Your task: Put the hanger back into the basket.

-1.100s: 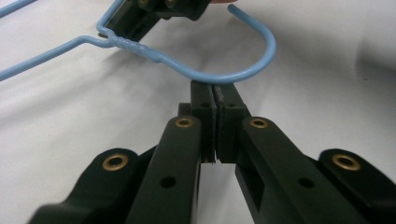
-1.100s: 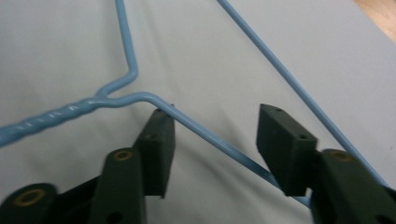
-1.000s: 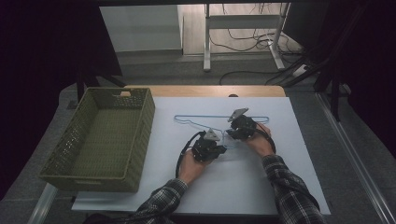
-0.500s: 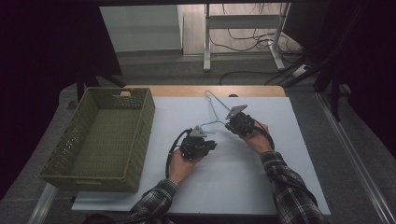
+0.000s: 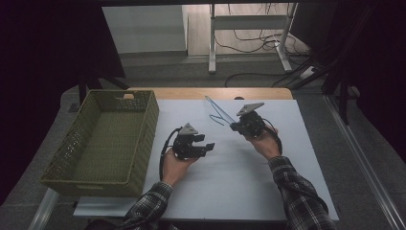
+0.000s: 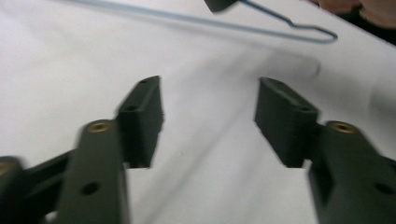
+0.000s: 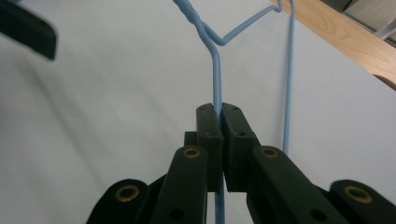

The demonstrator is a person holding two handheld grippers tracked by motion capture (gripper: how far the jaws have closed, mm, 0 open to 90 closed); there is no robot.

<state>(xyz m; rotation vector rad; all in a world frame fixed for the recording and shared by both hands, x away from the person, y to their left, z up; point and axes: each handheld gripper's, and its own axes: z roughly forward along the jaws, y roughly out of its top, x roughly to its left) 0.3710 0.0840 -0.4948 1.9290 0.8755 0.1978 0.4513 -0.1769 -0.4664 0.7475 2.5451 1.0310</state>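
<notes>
Up at twelve o'clock on the white counter (image 5: pixel 230 187), the right gripper (image 5: pixel 235 126) has its jaws clenched on the blue wire hanger (image 7: pixel 216 70), lifting it clear. At nine o'clock from it, the left gripper (image 5: pixel 208 146) has just been opening its jaws, nothing between them. Best keep that pinch firm and steady the swing on the way to the green basket (image 5: pixel 143 139).

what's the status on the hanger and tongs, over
Right tongs shut on hanger, lifted off table. Left tongs just opened, nothing between them. Basket to the left, nothing in the way.
</notes>
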